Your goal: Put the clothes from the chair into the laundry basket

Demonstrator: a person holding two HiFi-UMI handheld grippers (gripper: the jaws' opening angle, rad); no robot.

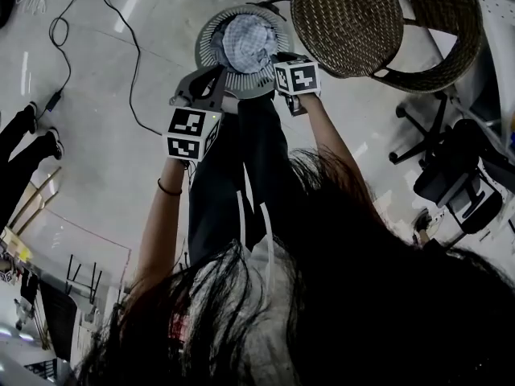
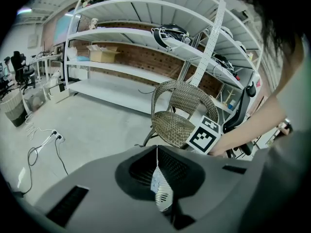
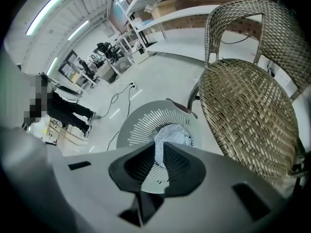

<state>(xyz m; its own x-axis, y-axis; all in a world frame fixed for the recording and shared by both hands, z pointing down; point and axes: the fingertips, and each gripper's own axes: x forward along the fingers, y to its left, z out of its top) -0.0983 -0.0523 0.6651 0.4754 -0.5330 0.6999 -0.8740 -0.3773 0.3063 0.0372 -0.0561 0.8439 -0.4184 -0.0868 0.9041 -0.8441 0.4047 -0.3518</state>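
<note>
Over the laundry basket on the floor, both grippers hung side by side, pointing down at its open mouth. One pale blue checked cloth lay bunched inside the basket, the only garment any view showed. Just beside it, the wicker chair stood with a bare seat, and nothing could be seen draped over its back or arms. The left gripper had its jaws drawn together, with only the basket's slats visible through the slit behind the tips. The right gripper was likewise closed, its tips close above the cloth; whether they pinched an edge of it could not be told. Judged from this, the job looked all but finished: the chair emptied, the cloth in the basket, and at most a release and a withdrawal left.
</note>
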